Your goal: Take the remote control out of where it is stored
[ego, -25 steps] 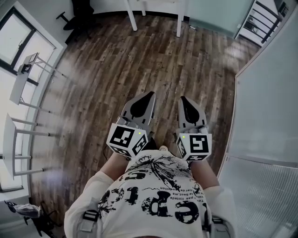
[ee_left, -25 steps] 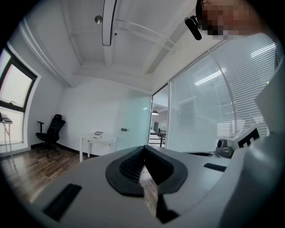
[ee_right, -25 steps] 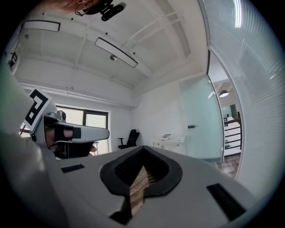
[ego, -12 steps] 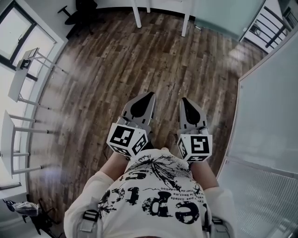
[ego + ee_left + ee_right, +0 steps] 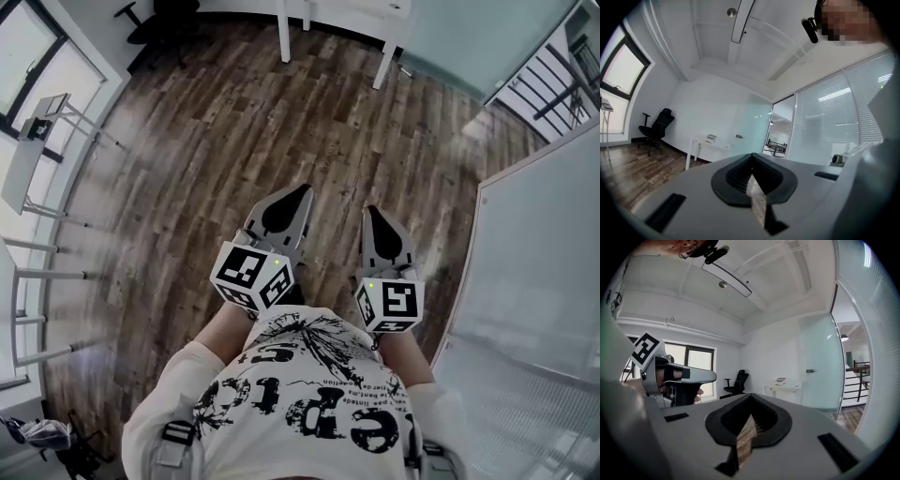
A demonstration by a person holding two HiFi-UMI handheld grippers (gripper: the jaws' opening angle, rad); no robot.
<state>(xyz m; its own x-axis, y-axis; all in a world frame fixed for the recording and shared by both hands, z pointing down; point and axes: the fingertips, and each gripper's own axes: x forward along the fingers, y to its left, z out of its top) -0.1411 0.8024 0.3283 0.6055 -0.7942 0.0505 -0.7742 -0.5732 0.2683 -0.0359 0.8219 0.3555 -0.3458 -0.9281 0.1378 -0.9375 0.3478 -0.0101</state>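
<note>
No remote control and no storage place for one shows in any view. I hold both grippers level in front of my chest, side by side over the wooden floor [image 5: 216, 141]. The left gripper [image 5: 302, 190] is shut with nothing between its jaws; in the left gripper view [image 5: 751, 159] only a thin slit of floor shows. The right gripper [image 5: 372, 212] is likewise shut and empty, as the right gripper view [image 5: 751, 398] confirms. The left gripper's body [image 5: 675, 376], with the hand on it, appears at the left of the right gripper view.
A white desk [image 5: 347, 14] stands ahead against the far wall, also seen as the desk [image 5: 708, 143] with a small item on it. A black office chair [image 5: 141, 14] is at the far left. A glass wall [image 5: 534, 262] runs along the right, stair railings [image 5: 553, 75] beyond. White stands [image 5: 28, 159] line the window side.
The floor has slid beneath me and the white desk's legs and glass wall have shifted in the head view. Both grippers stay shut in front of my chest.
</note>
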